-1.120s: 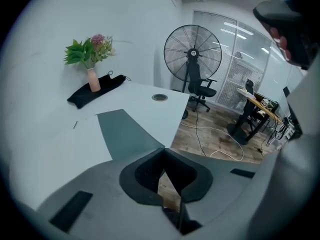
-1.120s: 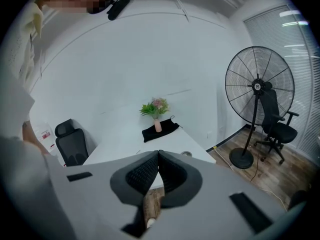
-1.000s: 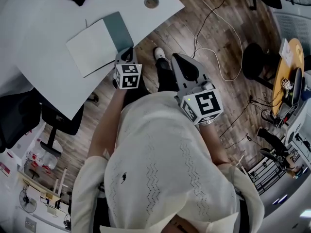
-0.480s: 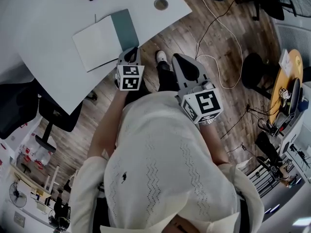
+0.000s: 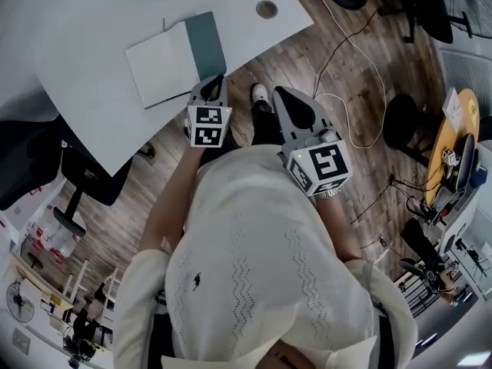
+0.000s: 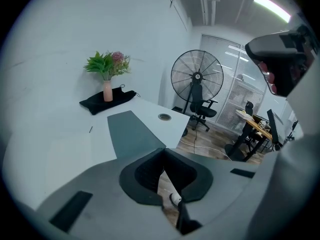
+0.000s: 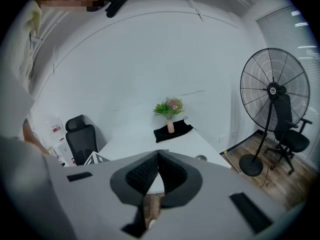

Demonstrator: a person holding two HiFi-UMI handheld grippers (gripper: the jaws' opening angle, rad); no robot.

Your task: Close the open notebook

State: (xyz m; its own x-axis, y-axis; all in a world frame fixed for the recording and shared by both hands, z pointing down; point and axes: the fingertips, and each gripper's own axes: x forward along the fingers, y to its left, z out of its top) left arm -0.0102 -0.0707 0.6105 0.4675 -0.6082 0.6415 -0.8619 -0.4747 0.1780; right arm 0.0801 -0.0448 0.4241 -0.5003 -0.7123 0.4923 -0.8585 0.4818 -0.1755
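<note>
We're at the approach step, nothing gripped yet. On the white table [image 5: 84,121] the notebook [image 5: 175,58] still lies open and flat. Its white page [image 5: 160,69] is on the 9 o'clock side and its teal half [image 5: 206,44] on the 3 o'clock side, near the table edge.

The left claw [image 5: 217,80] hangs right at that edge, approx 5 o'clock from the notebook, and seems clear of it. Its own view shows the jaws pressed together w/ nothing btw them, and the teal half just ahead at approx 11 o'clock.

The right claw [image 5: 284,94] is further out at 3 o'clock over the wood floor [image 5: 346,68], well apart from the notebook. Its jaws are also pressed together & empty.

Nxt, we reckon the left claw is best placed. It would need to get its tip under the outer edge of the teal half, lift it, and swing it over toward 9 o'clock onto the white page. The right claw could steady the notebook so it doesn't slide.
</note>
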